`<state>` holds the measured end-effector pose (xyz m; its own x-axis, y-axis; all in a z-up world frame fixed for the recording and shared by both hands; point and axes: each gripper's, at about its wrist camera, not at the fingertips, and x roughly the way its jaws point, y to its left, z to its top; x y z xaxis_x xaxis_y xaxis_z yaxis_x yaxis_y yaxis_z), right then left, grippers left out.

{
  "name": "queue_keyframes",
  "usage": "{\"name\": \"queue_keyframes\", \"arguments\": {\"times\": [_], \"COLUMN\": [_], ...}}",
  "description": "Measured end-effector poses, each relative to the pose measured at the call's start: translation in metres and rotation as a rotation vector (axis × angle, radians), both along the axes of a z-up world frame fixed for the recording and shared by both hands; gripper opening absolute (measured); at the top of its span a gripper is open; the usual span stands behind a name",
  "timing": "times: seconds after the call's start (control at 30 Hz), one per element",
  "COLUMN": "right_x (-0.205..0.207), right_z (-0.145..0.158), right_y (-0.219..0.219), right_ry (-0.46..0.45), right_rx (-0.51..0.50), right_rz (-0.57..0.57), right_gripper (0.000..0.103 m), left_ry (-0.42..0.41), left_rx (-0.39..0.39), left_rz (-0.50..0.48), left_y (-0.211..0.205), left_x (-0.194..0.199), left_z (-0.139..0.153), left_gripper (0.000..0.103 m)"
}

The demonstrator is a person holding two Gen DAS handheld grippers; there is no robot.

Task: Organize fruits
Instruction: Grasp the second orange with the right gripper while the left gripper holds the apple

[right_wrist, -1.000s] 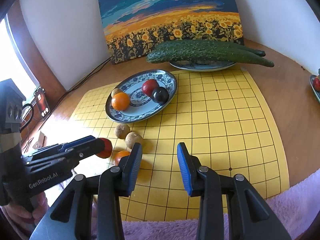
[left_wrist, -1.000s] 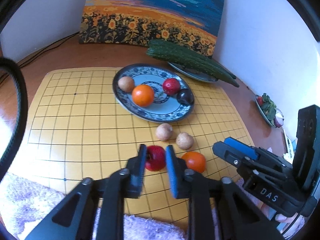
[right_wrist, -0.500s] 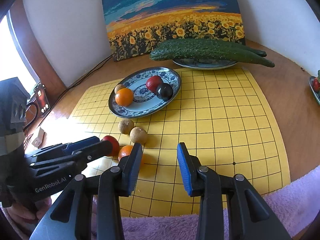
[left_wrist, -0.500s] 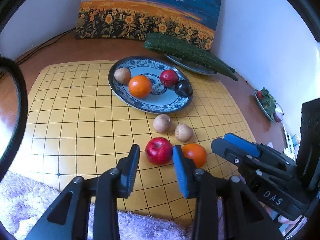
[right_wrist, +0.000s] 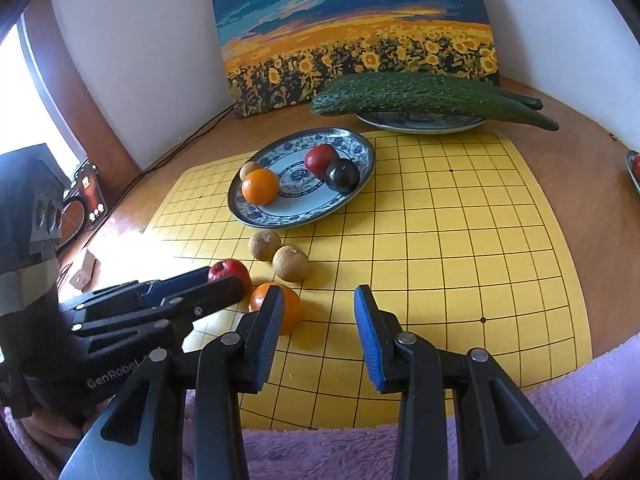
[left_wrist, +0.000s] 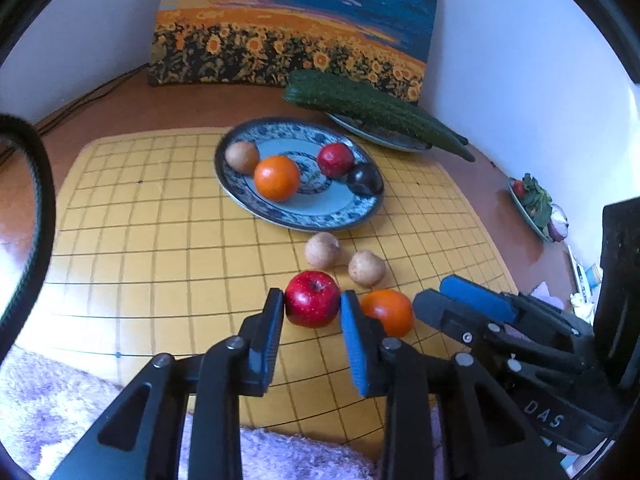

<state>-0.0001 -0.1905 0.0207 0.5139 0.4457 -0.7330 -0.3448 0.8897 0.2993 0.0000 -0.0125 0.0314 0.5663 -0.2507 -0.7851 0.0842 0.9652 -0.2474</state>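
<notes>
A red apple lies on the yellow grid mat. It sits between the pads of my left gripper, whose jaws are closing and touch it on both sides. An orange lies just right of it, and two brown round fruits lie behind. The blue patterned plate holds an orange, a red fruit, a dark plum and a brown fruit. In the right wrist view my right gripper is open with nothing in it. Its left finger overlaps the orange, and the left gripper is around the apple.
Long cucumbers lie on a second plate at the back, in front of a sunflower painting. A small dish of vegetables sits at the far right. A purple fluffy cloth lines the near edge. Cables run along the left wall.
The left jaws, narrow in front of the apple a second ago, spread wider and have come in against its sides. The right gripper has kept its opening.
</notes>
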Motion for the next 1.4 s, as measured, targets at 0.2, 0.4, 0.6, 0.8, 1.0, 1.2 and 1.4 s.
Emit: {"name": "queue_keyframes", "arguments": {"times": [0.2,0.4,0.6,0.8,1.0,1.2,1.4], "right_x": [-0.001,-0.002,0.000,-0.001,-0.001,-0.001,-0.002], "right_z": [0.000,-0.004,-0.008,-0.012,-0.016,-0.017,-0.010], "right_y": [0.008,0.016,0.022,0.030,0.036,0.035,0.033], "right_ry": [0.004,0.015,0.024,0.039,0.056,0.057,0.048], "right_rx": [0.008,0.008,0.017,0.020,0.020,0.035,0.042], "right_rz": [0.024,0.049,0.062,0.086,0.106,0.115,0.125], "right_gripper": [0.037,0.038,0.043,0.043,0.041,0.032,0.032], "left_ry": [-0.015,-0.015,-0.008,-0.005,-0.004,-0.008,-0.017], "left_rx": [0.030,0.028,0.021,0.016,0.013,0.013,0.009], "left_rz": [0.035,0.051,0.061,0.077,0.087,0.088,0.089], "left_y": [0.010,0.018,0.021,0.026,0.029,0.029,0.029], "left_x": [-0.002,-0.002,-0.001,-0.001,-0.001,-0.001,0.002], "left_z": [0.005,0.006,0.004,0.003,0.004,0.005,0.011], "left_gripper": [0.030,0.030,0.030,0.030,0.030,0.030,0.030]}}
